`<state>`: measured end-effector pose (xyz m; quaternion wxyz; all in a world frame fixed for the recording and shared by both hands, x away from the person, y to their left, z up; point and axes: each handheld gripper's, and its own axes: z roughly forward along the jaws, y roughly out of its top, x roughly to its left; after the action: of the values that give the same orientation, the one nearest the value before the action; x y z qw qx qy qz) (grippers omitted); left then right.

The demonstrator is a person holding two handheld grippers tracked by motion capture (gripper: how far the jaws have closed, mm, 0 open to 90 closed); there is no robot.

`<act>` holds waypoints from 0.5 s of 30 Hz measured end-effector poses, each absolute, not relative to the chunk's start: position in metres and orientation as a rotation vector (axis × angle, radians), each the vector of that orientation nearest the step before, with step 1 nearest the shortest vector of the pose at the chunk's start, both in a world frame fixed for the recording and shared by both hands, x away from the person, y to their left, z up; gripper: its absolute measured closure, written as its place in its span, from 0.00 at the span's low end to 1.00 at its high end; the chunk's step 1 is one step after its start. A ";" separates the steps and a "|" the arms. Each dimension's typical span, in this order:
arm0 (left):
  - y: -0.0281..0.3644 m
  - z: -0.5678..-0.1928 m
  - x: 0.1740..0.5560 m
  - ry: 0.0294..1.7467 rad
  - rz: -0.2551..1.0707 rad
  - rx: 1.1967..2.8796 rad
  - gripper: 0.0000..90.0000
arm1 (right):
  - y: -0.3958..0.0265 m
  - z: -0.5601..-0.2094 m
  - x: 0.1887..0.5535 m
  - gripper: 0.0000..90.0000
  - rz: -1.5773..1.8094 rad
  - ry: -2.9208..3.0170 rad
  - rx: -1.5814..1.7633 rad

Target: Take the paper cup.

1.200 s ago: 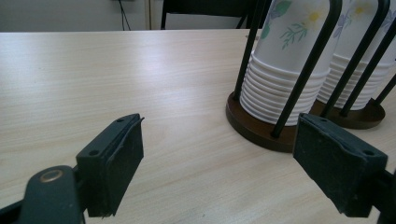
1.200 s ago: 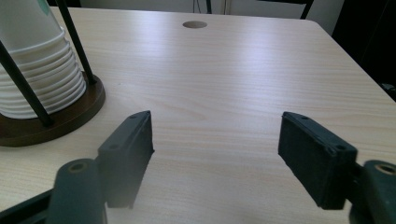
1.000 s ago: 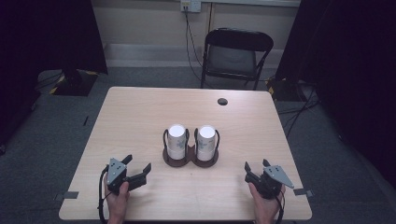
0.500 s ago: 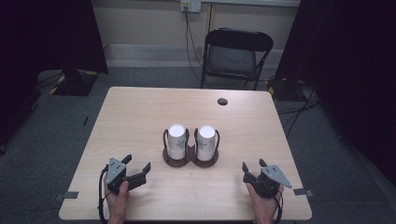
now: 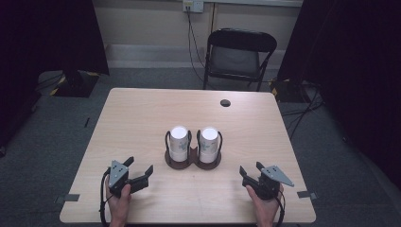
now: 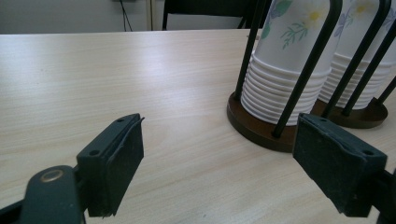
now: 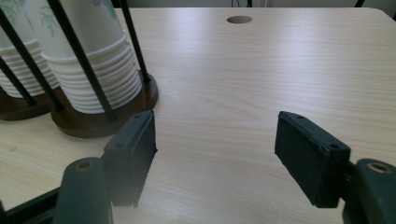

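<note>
Wooden worktop (image 5: 142, 118) bare around cup holder (image 5: 192, 160) at centre, two upright cup stacks (image 5: 179, 142) inside. Left tool (image 5: 140, 171) released, empty, left of holder. Right tool (image 5: 249, 174) just been opening, nothing between jaws, right of holder, about equally near.

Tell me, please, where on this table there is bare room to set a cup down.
Bare light wooden table lies left, right and behind the dark two-ring cup holder, up to the round cable hole. Only the middle is crowded.
</note>
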<state>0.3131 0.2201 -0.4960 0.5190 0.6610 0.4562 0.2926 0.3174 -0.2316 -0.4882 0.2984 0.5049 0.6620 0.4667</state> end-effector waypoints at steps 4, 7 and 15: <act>0.220 -0.496 0.313 1.093 0.701 1.584 0.18 | -0.223 -0.483 0.319 0.32 1.278 1.775 1.324; 0.220 -0.496 0.313 1.095 0.698 1.582 0.18 | -0.218 -0.479 0.319 0.32 1.304 1.776 1.313; 0.221 -0.496 0.313 1.103 0.697 1.581 0.18 | -0.210 -0.470 0.322 0.29 1.357 1.780 1.285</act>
<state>0.3134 0.2206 -0.4960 0.5191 0.6593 0.4597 0.2908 0.3215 -0.2103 -0.4696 0.2766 0.4785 0.6628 0.5052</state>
